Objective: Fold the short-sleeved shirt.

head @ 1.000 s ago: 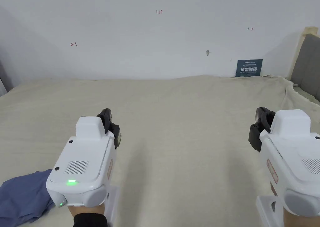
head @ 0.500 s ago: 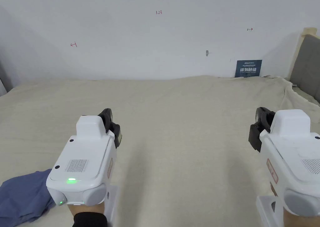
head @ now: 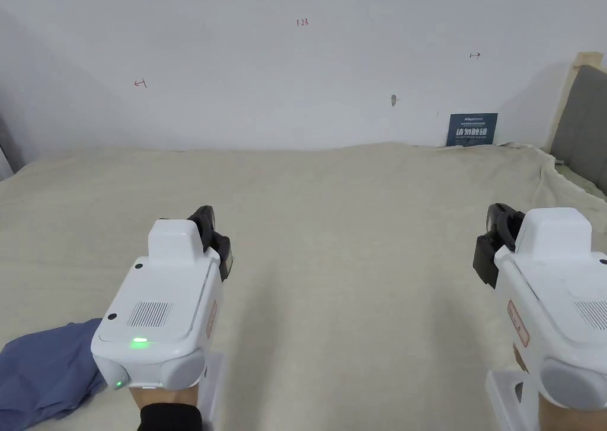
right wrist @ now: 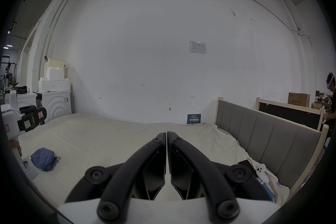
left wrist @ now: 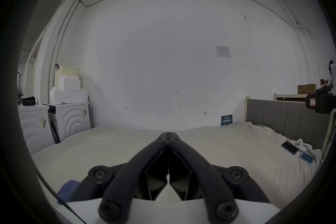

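Head view: two tools are held level above the bed point(head: 355, 213), well apart from each other, both pointing toward the far wall. Left tool point(left wrist: 168, 136): jaws clenched together, nothing between them. Right tool point(right wrist: 166, 134): jaws likewise closed on nothing, with only a hairline seam between the tips.

Shirt point(head: 44, 370): one item, blue, lying crumpled in a heap on the bed, just beside and behind the left tool on its outer side, well apart from the right tool. From the right gripper view the shirt point(right wrist: 44, 158) sits low to the left, below the left tool, with neither tool touching it.

Progress, as judged: nothing done. The shirt is not spread, no fold is made, and no grasp is taken. Remaining: pick it up, lay it flat on the open sheet ahead of the tools, then fold sleeves and body.

Count: one shirt, two tools, one bed. Beyond the right tool, by the headboard point(right wrist: 263, 129), lie one dark phone point(left wrist: 289, 147), one white controller point(right wrist: 261, 171) and one blue-cased device point(left wrist: 306, 157). One other person point(right wrist: 331, 100) stands far to the right of the right tool.
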Tool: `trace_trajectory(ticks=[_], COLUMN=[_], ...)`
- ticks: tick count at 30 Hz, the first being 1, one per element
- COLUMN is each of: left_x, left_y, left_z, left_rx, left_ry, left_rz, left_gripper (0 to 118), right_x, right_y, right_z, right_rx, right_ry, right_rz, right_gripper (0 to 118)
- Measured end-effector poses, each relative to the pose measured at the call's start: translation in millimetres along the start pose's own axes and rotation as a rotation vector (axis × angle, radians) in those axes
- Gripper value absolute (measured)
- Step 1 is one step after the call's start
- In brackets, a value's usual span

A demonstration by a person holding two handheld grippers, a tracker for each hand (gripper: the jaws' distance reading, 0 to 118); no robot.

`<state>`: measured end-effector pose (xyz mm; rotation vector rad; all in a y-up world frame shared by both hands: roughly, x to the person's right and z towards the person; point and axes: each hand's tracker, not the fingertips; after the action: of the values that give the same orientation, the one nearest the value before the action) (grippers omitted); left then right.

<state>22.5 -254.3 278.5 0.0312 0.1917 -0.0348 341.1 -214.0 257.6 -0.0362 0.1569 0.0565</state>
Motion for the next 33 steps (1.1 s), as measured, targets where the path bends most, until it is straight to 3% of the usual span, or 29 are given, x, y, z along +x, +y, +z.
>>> trace_trajectory(ticks=[2,3,5,7,8,11,33], left_x=[-1,-1,-2,-4,-5,-7,-13], left_y=[0,0,0,-1,-1,-2,1], left_z=[0,-1,-2,-3,-3,1,7], left_rx=[-0.009,-0.016,-0.035,-0.039,-0.041,-0.010,0.028], left_ry=[0.002,0.004,0.010,0.007,0.008,0.025,0.042], left_rz=[0.007,0.008,0.005,0.008,0.009,0.012,0.008], left_gripper=[8,18,67,107,117,118,118], right_x=[1,1,6,8,9,14,14], right_y=[-1,-2,-6,-8,-9,-13,-15], right_z=[0,0,-4,-6,-7,-11,-12], right_rx=[-0.004,-0.004,-0.010,-0.015,-0.014,-0.019,-0.004], right_ry=[0.000,0.001,-0.003,-0.005,-0.005,0.001,0.006], right_rz=[-0.005,-0.010,-0.013,-0.018,-0.021,-0.021,-0.025], right_gripper=[6,18,67,98,105,118,118])
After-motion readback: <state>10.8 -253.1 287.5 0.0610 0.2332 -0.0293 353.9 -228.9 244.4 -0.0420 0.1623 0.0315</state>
